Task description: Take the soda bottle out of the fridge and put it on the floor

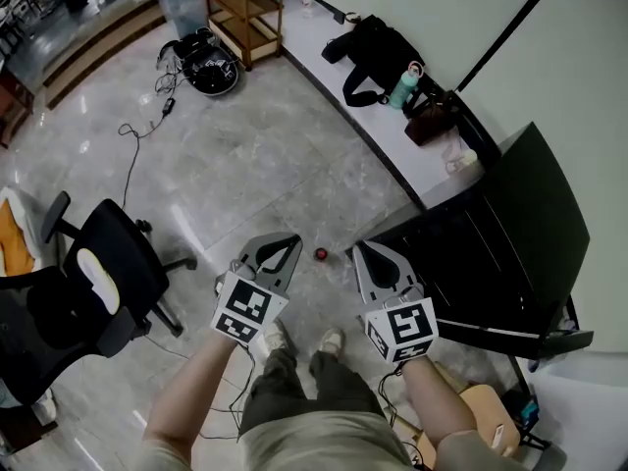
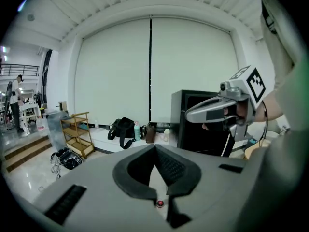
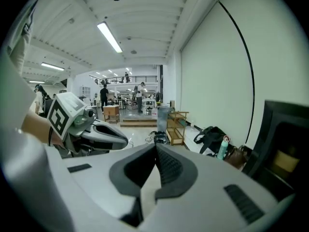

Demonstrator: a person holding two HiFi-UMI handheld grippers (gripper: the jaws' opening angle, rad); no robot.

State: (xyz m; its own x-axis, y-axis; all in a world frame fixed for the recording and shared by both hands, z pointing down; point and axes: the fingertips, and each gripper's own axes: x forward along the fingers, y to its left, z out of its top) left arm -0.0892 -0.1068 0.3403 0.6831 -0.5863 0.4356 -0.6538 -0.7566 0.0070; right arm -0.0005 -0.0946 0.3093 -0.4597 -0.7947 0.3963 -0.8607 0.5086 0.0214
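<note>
- The floor (image 1: pixel 245 155) is polished grey stone-look tile, glossy enough to mirror the lights.
- The fridge (image 1: pixel 520 214) has a smooth, glossy black skin.
- The shelf (image 1: pixel 245 13) is bare pale wood.
- The chair (image 1: pixel 128 253) wears matt black cloth.
- The bag (image 1: pixel 373 42) on the smooth white bench (image 1: pixel 324 67) is soft black cloth.
- The left claw (image 2: pixel 155 148) and right claw (image 3: pixel 155 148) are matt grey plastic, with ribbed black pads (image 3: pixel 169 166).
</note>
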